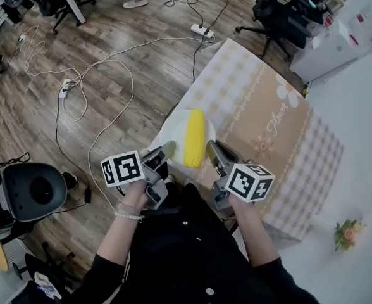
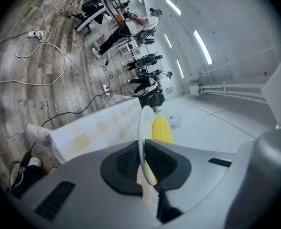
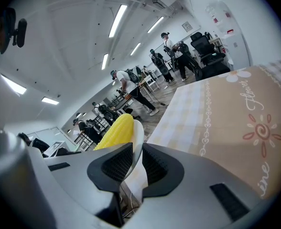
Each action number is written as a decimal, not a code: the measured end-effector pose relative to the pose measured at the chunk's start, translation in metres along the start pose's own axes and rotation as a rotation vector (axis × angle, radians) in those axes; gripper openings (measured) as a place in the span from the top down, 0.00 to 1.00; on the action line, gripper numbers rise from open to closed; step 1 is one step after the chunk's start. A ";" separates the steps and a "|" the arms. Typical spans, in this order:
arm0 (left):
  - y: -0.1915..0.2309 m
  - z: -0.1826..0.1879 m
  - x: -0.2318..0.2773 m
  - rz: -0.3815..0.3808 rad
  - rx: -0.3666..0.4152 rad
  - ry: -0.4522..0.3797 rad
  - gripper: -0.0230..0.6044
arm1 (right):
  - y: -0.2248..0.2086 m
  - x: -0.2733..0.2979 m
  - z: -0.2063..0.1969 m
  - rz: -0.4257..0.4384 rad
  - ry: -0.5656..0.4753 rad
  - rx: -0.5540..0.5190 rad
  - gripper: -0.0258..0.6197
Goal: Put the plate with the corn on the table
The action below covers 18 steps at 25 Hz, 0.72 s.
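Observation:
A white plate (image 1: 174, 126) with a yellow corn cob (image 1: 194, 138) on it hangs over the near-left corner of the table (image 1: 274, 132), which wears a beige and checked cloth. My left gripper (image 1: 164, 149) is shut on the plate's left rim, seen edge-on as the plate (image 2: 141, 132) between the black pads, with the corn (image 2: 162, 129) beyond. My right gripper (image 1: 211, 149) is shut on the right rim; in its view the plate (image 3: 137, 137) sits between the pads and the corn (image 3: 114, 131) lies to the left.
White cables and power strips (image 1: 202, 30) run across the wooden floor on the left. A black stool (image 1: 35, 190) stands at the lower left. Office chairs (image 1: 274, 14) stand beyond the table's far end. A small flower bunch (image 1: 347, 233) lies at the lower right. People stand in the background.

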<state>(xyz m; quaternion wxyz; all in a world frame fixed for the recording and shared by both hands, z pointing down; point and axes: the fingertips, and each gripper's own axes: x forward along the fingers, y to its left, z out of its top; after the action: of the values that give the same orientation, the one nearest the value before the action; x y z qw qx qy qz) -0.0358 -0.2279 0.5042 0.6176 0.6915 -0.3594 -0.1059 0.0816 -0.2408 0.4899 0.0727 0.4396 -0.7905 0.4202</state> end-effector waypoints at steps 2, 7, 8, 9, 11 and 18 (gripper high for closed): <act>0.001 0.000 0.004 0.003 -0.004 -0.004 0.92 | -0.004 0.001 0.002 0.000 0.003 -0.007 0.82; 0.009 -0.005 0.014 0.027 -0.010 -0.009 0.91 | -0.017 0.007 -0.001 0.007 0.037 -0.013 0.82; 0.011 -0.006 0.016 0.032 -0.009 -0.008 0.91 | -0.020 0.008 -0.002 0.008 0.044 -0.014 0.82; 0.013 -0.007 0.018 0.038 -0.009 -0.006 0.91 | -0.023 0.009 -0.003 0.008 0.050 -0.015 0.82; 0.017 -0.009 0.021 0.048 -0.007 -0.003 0.91 | -0.028 0.011 -0.005 0.007 0.061 -0.015 0.82; 0.028 -0.014 0.035 0.091 0.006 0.007 0.91 | -0.047 0.017 -0.012 0.000 0.091 0.003 0.82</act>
<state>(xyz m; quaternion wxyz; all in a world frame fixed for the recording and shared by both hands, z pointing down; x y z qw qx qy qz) -0.0129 -0.2384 0.5441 0.6210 0.6767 -0.3885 -0.0741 0.1034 -0.2551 0.5343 0.1079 0.4200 -0.7858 0.4409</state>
